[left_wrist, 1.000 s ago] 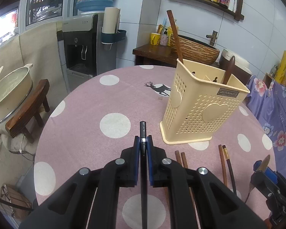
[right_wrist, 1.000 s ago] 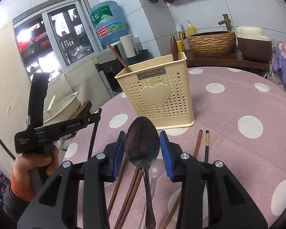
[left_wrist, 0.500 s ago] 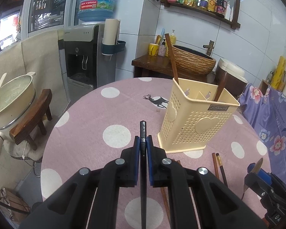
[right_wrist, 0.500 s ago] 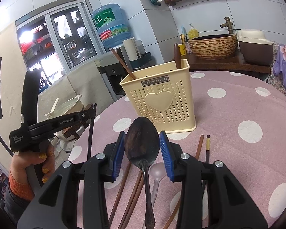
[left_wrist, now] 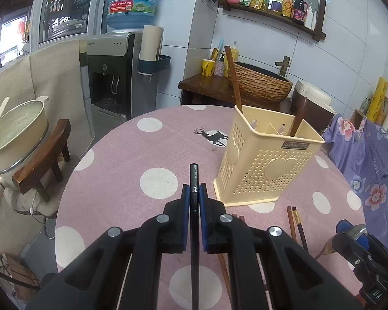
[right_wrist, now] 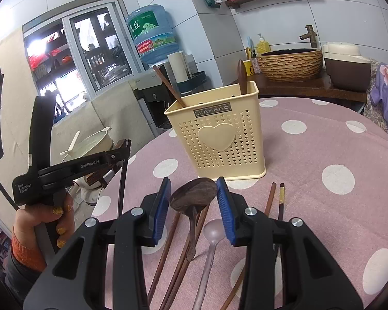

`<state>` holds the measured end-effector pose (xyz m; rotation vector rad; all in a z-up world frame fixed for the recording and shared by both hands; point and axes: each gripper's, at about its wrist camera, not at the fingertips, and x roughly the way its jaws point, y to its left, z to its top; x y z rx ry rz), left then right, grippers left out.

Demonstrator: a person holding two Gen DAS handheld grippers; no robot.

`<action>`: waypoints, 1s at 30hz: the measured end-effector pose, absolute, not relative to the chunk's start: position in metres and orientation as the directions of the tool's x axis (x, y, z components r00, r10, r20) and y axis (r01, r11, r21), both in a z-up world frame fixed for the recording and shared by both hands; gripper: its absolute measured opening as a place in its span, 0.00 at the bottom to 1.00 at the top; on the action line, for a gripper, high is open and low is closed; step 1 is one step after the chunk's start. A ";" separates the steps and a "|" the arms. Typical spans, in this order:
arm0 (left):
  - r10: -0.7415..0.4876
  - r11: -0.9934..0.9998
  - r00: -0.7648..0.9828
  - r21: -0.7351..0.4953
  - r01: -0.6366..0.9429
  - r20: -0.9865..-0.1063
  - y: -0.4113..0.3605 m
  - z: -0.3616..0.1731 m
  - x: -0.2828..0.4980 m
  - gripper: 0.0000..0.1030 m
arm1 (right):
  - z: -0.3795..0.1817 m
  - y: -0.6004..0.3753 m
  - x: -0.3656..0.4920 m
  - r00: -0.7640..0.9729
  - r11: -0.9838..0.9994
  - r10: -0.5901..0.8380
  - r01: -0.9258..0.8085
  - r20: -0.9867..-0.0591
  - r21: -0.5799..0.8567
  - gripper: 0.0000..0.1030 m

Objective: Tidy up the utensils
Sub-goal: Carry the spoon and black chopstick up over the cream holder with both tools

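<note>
Far left in the right wrist view: a hand (right_wrist: 42,222) around the handle of the left gripper (left_wrist: 194,193), jaws clamped tight on 1 dark chopstick (left_wrist: 194,206), raised off the table and aimed over the pink dotted tablecloth (left_wrist: 121,155) toward the left side of the holder.

Centre: cream utensil holder (right_wrist: 219,139) upright on the cloth, already loaded with 1 brown chopstick (right_wrist: 168,85) leaning in its left compartment and 1 dark wooden handle (right_wrist: 241,77) standing at the back right. So partly filled, far from finished.

In front of it: right gripper (right_wrist: 194,196) pinching the bowl of a dark wooden spoon (right_wrist: 193,193) between its blue pads, handle hanging down toward the camera. Whether lifted clear of the cloth, hard to tell.

Still loose on the cloth below: several brown chopsticks (right_wrist: 168,242), 1 pale translucent spoon (right_wrist: 210,242), and to the right 2 more sticks (right_wrist: 276,199) lying side by side.

Judged remaining: both held pieces into the holder, then every loose piece after them.
</note>
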<state>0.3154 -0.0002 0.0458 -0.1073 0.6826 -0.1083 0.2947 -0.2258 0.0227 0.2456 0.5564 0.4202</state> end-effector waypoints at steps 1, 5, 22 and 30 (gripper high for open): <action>-0.136 0.989 0.772 -0.133 0.068 -0.621 0.000 0.046 0.315 0.08 | 0.023 -0.225 0.294 0.768 0.888 0.447 -0.319 -0.459 0.331 0.36; -0.163 0.985 0.773 -0.151 0.087 -0.613 0.003 0.049 0.311 0.08 | 0.025 -0.225 0.294 0.770 0.894 0.436 -0.314 -0.465 0.319 0.36; -0.252 0.966 0.817 -0.182 0.182 -0.518 0.012 0.098 0.284 0.08 | 0.046 -0.230 0.296 0.766 0.885 0.457 -0.339 -0.452 0.319 0.36; -0.266 0.963 0.835 -0.168 0.210 -0.481 0.007 0.120 0.292 0.08 | 0.059 -0.228 0.302 0.768 0.889 0.454 -0.353 -0.451 0.293 0.36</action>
